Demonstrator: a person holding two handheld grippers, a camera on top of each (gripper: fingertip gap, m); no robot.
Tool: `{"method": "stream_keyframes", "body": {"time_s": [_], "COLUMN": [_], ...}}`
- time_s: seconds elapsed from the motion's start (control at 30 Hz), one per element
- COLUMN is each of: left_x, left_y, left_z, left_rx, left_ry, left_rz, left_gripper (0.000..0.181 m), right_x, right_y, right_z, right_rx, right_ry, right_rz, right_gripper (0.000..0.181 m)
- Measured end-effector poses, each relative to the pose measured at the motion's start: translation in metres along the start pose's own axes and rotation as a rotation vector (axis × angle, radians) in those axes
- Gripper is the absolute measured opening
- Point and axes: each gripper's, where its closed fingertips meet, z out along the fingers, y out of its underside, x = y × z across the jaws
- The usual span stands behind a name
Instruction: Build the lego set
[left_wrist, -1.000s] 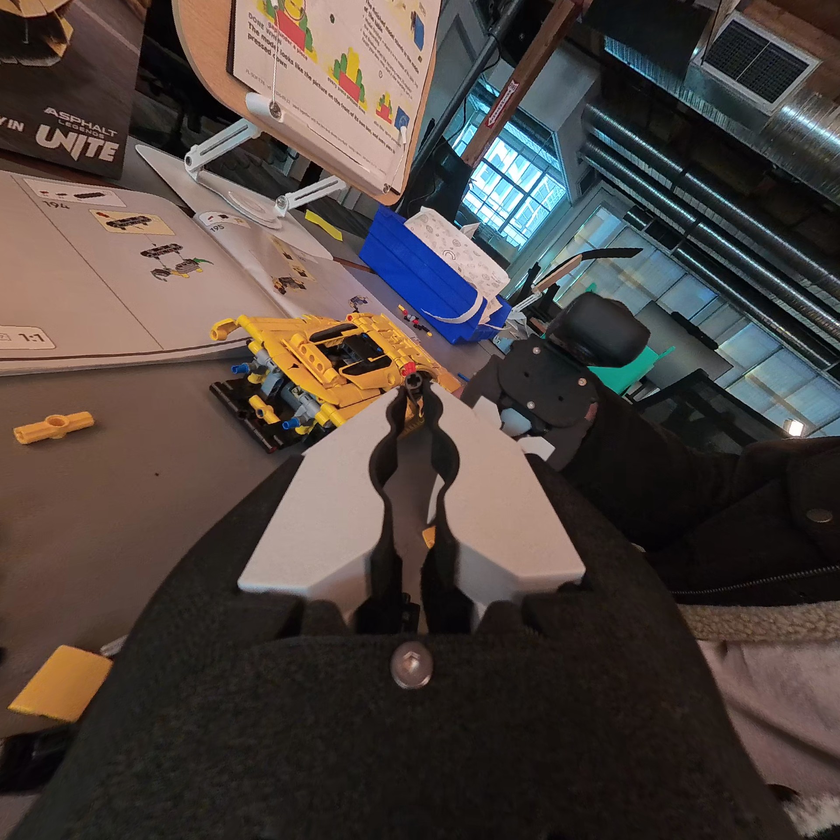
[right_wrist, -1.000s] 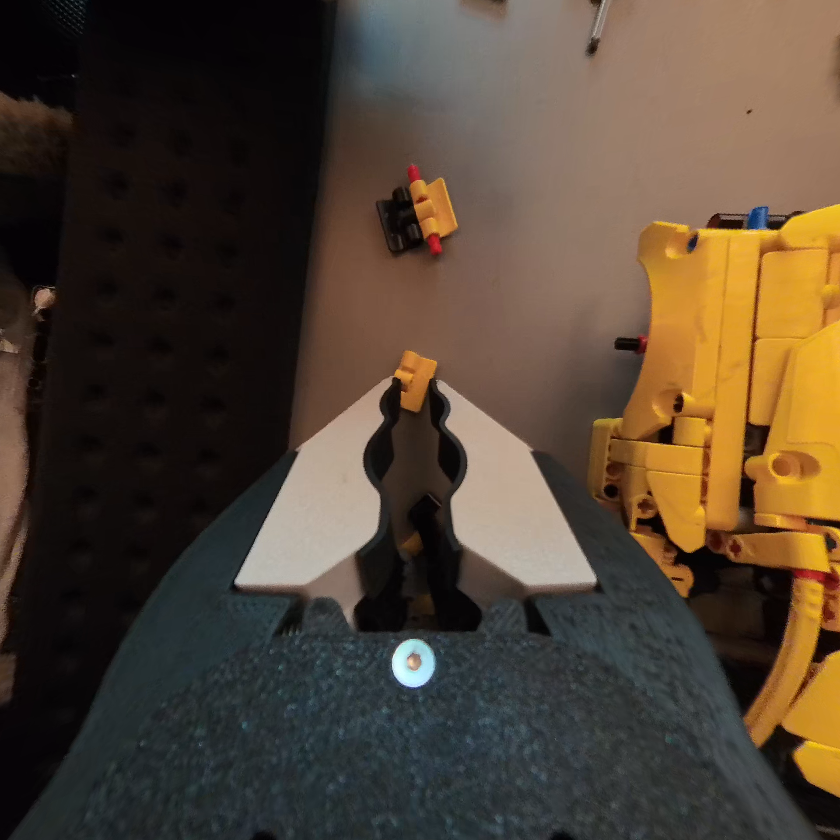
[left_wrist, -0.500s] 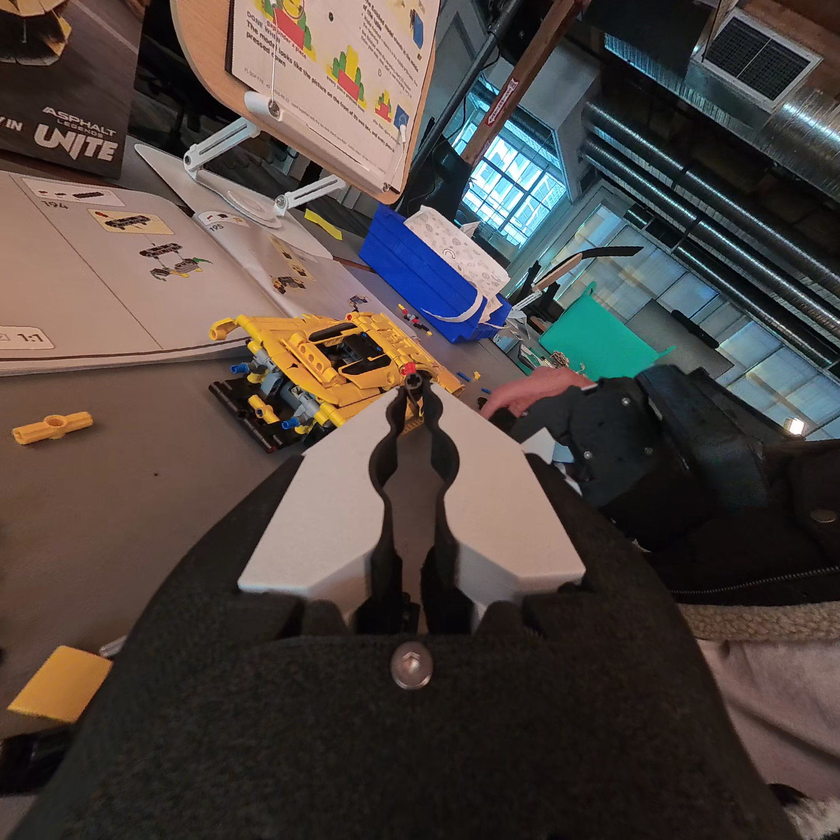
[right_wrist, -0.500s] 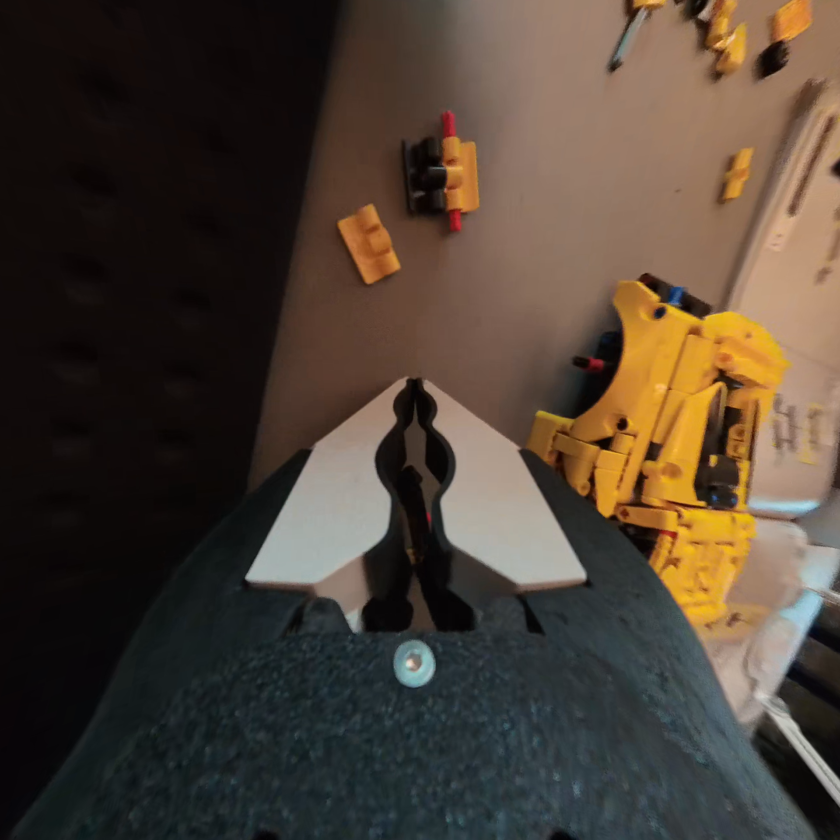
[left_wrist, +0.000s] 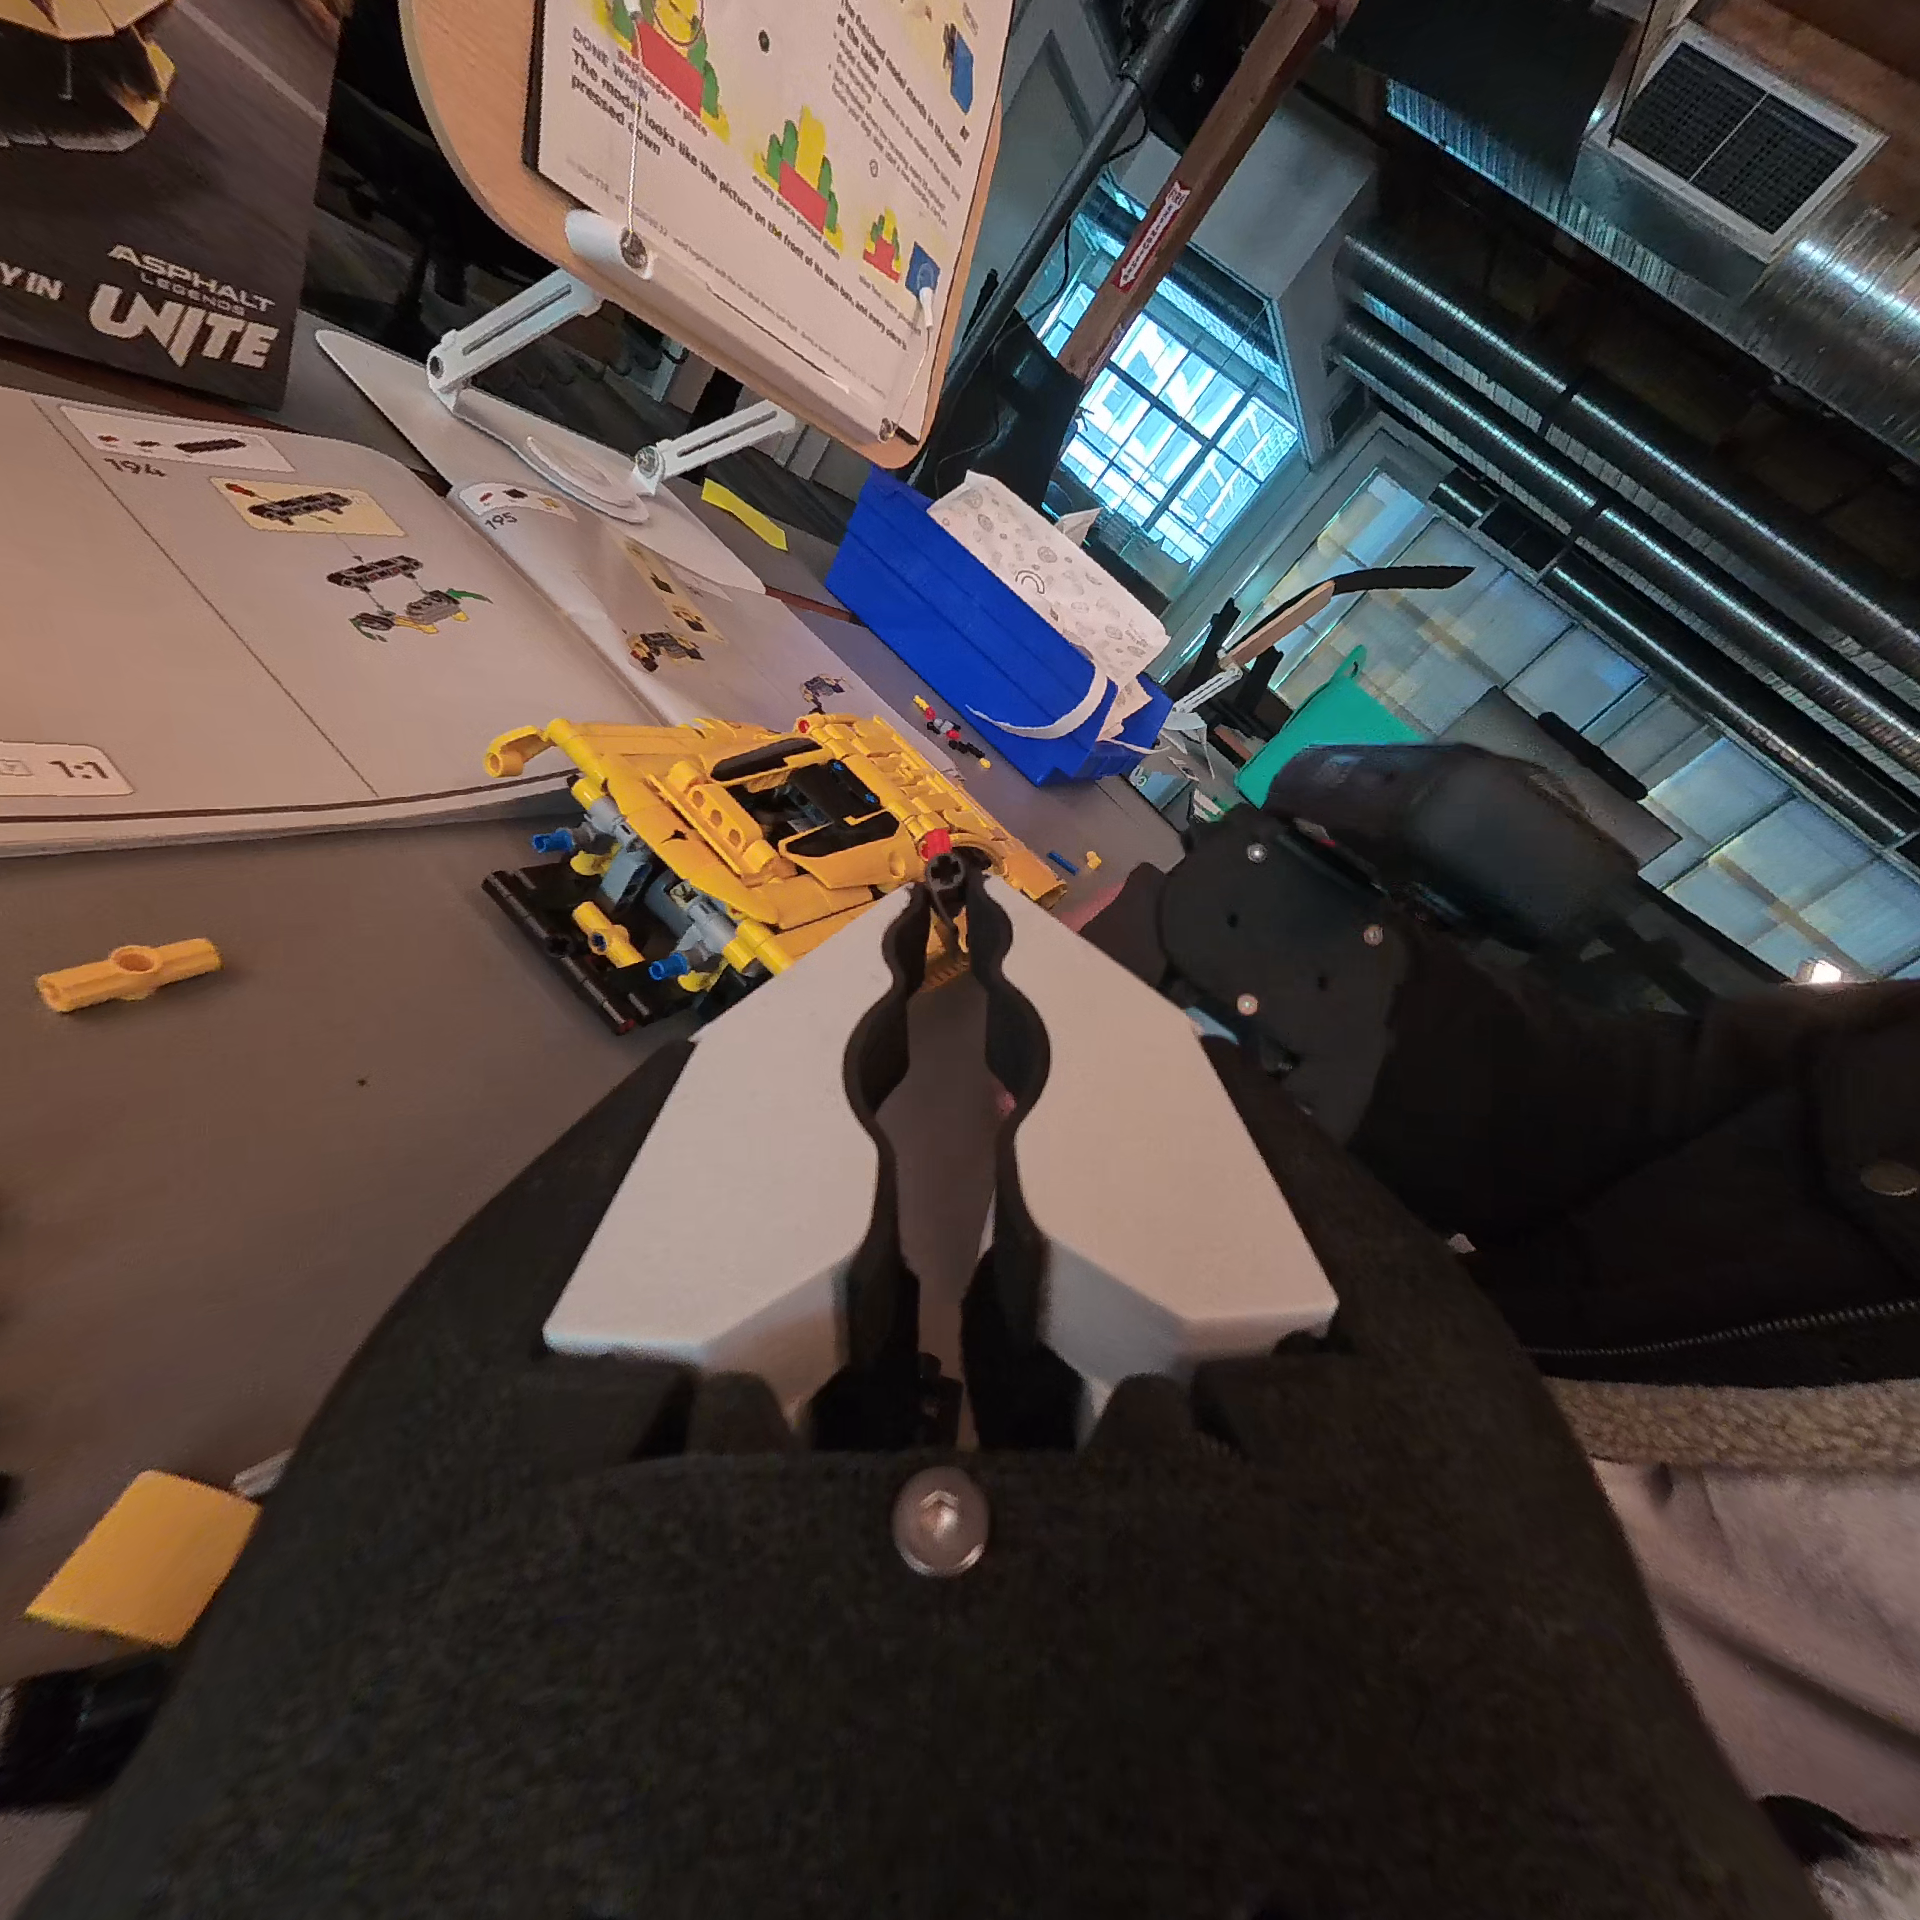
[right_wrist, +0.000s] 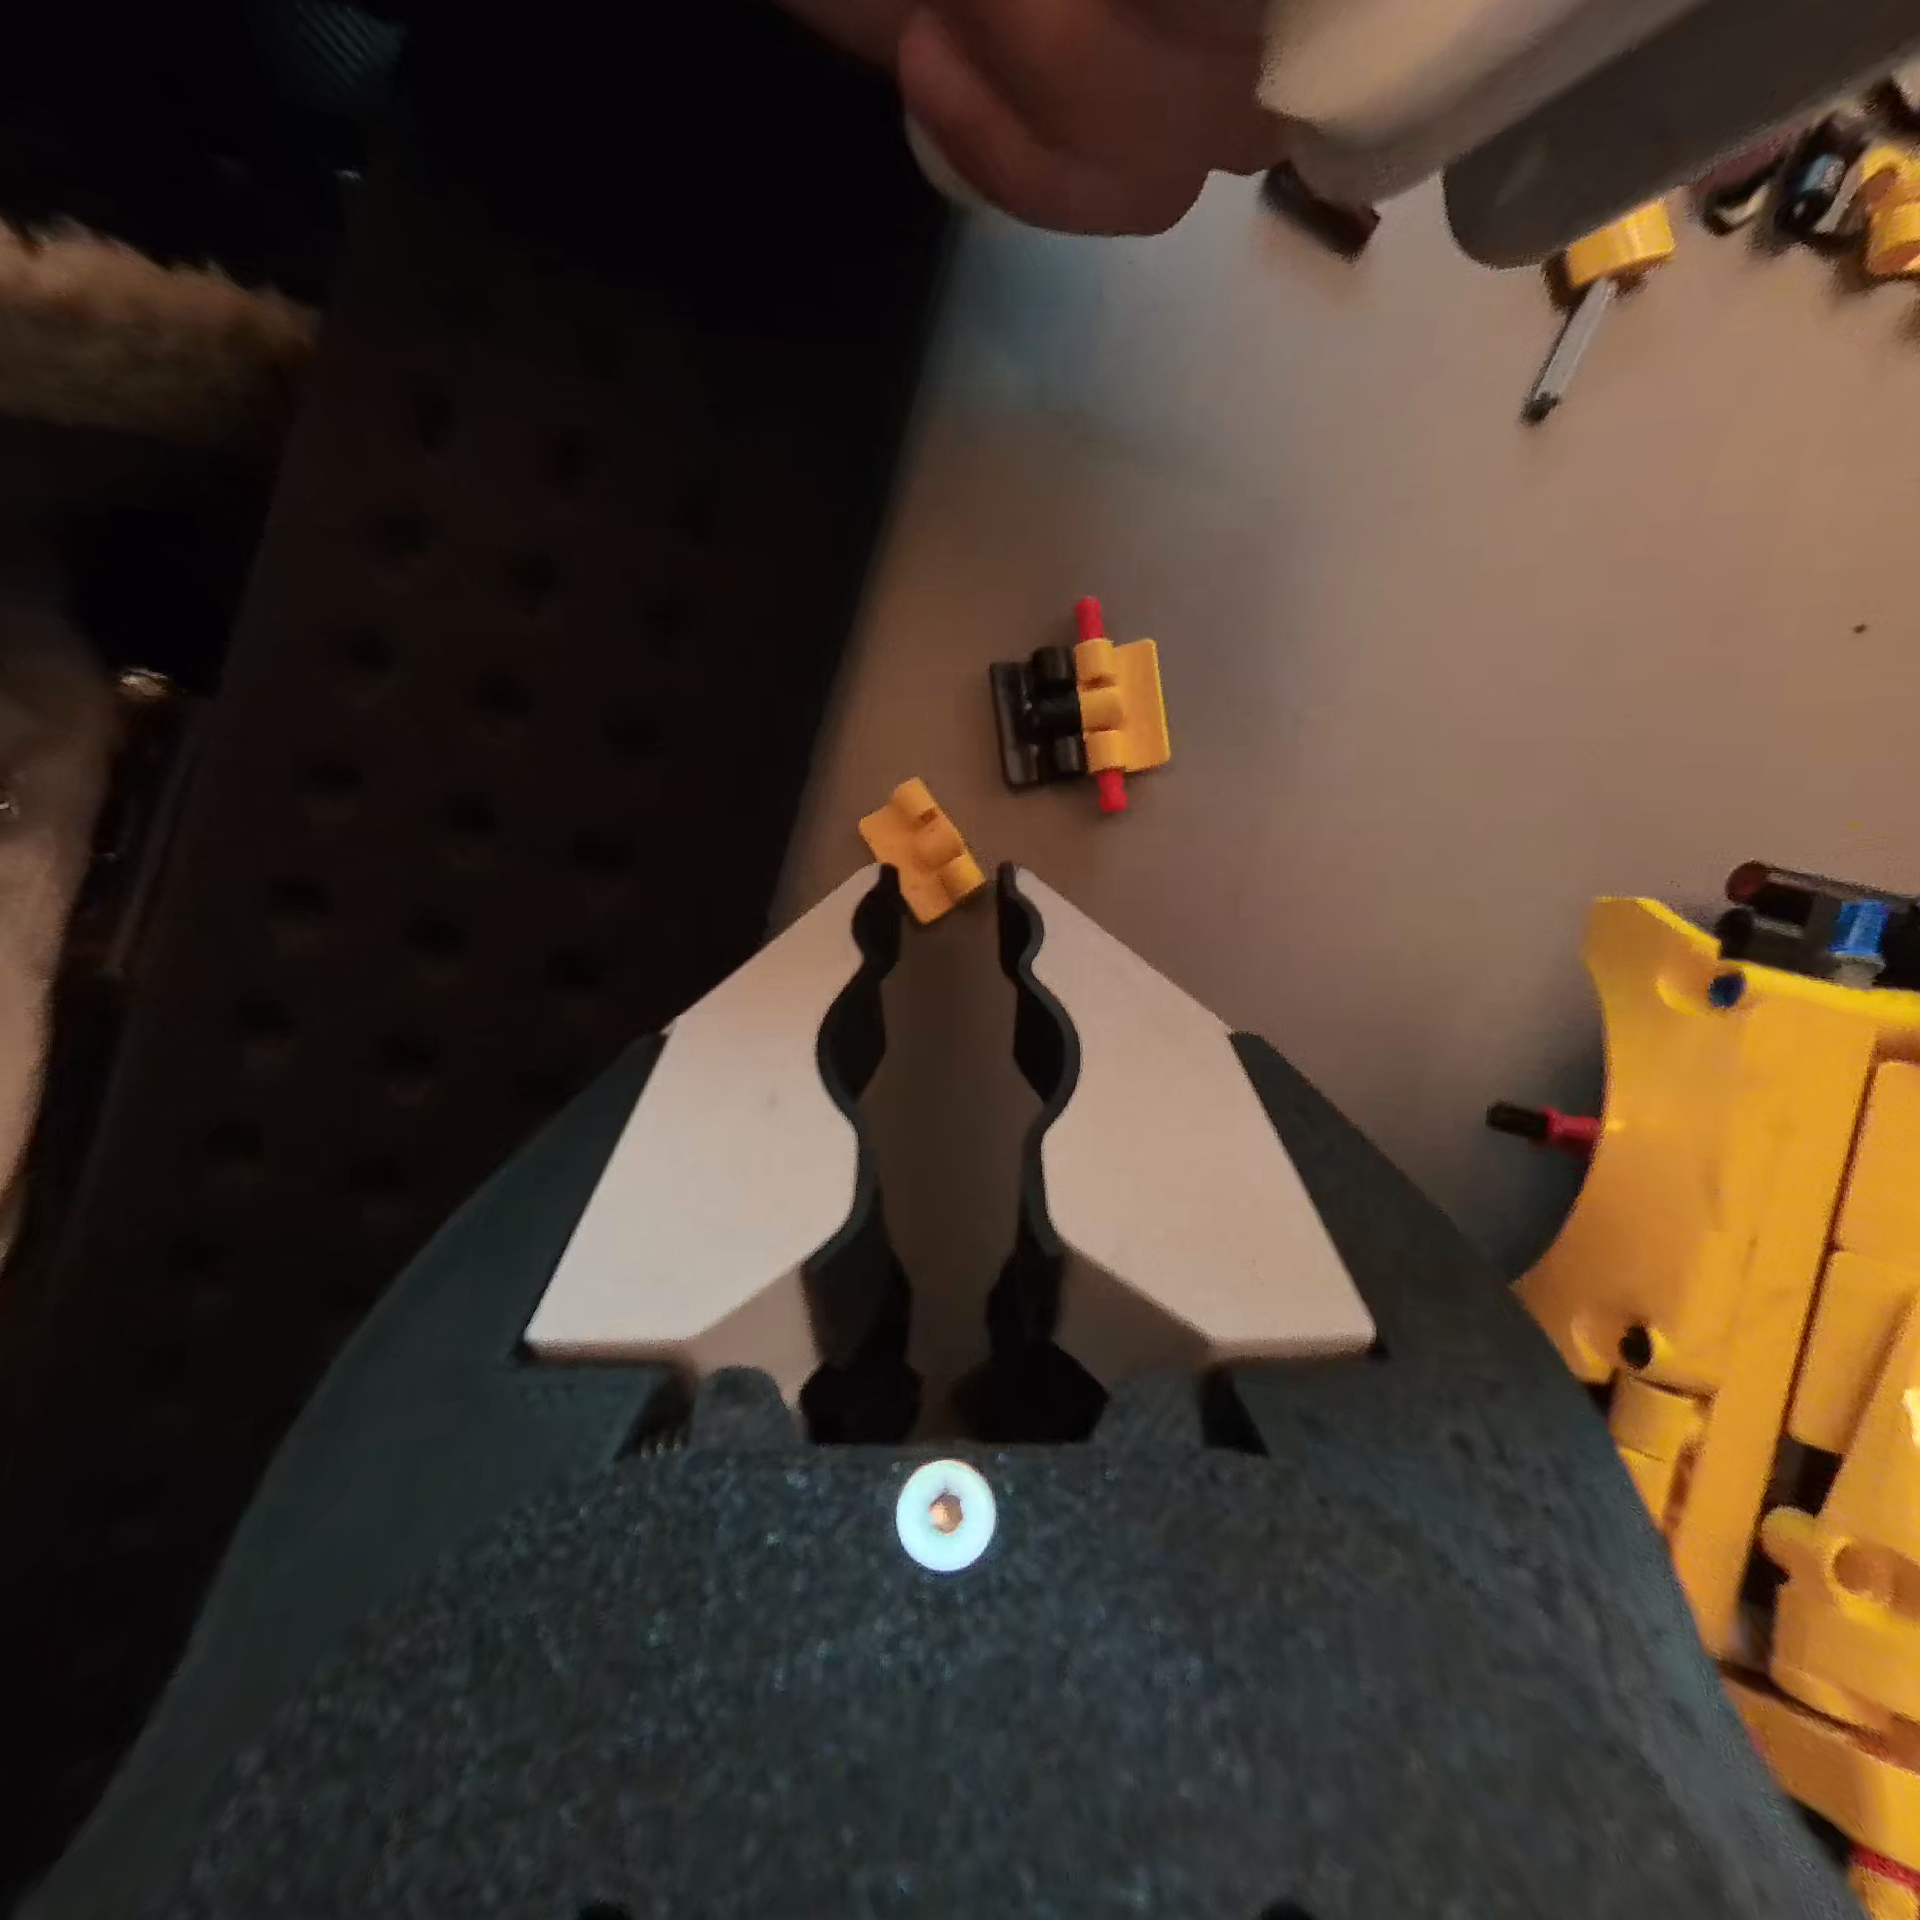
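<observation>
Now left claw (left_wrist: 948, 883) clamped on black pin (left_wrist: 945, 871), right claw (right_wrist: 940, 883) apart, small yellow piece (right_wrist: 923, 850) at its tips

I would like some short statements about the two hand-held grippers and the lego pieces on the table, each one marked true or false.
1. The left hand-held gripper is shut on a small black pin. True.
2. The right hand-held gripper is shut. False: it is open.
3. A small yellow piece lies at the right gripper's tips. True.
4. The yellow lego car is blue. False: mostly yellow.
5. The black, yellow and red assembly lies on the table. True.
</observation>
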Motion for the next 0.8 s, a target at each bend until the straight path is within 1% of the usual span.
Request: {"method": "stream_keyframes", "body": {"time_s": [0.07, 0.13, 0.23, 0.3, 0.4, 0.47, 0.57, 0.67, 0.8], "left_x": [0.000, 0.000, 0.001, 0.002, 0.002, 0.002, 0.001, 0.001, 0.001], "left_y": [0.000, 0.000, 0.000, 0.000, 0.001, 0.001, 0.000, 0.000, 0.000], "left_z": [0.000, 0.000, 0.000, 0.000, 0.001, 0.000, 0.000, 0.000, 0.000], "left_rx": [0.000, 0.001, 0.003, 0.002, -0.003, -0.003, 0.002, 0.002, 0.000], "left_ry": [0.001, 0.003, 0.009, 0.011, 0.013, 0.009, 0.008, 0.007, 0.012], "left_rz": [0.000, 0.000, -0.005, -0.005, -0.005, -0.003, -0.008, -0.007, -0.009], "left_gripper": [0.006, 0.006, 0.006, 0.006, 0.006, 0.006, 0.006, 0.006, 0.006], "right_x": [0.003, 0.005, -0.004, -0.015, -0.013, -0.004, 0.006, 0.004, 0.007], "right_y": [-0.001, 0.001, 0.000, -0.004, 0.002, 0.000, -0.001, -0.005, 0.000], "right_z": [-0.002, -0.006, -0.011, -0.011, 0.000, -0.001, -0.003, -0.006, -0.004], "right_rx": [0.003, 0.008, 0.033, 0.070, 0.043, 0.053, 0.037, 0.054, 0.043], "right_ry": [0.041, 0.082, 0.079, 0.041, 0.034, 0.063, 0.107, 0.116, 0.199], "right_rz": [-0.011, 0.019, 0.099, 0.128, 0.155, 0.163, 0.128, 0.102, 0.005], "right_gripper": [0.015, 0.015, 0.013, 0.011, 0.015, 0.018, 0.020, 0.021, 0.029]}}
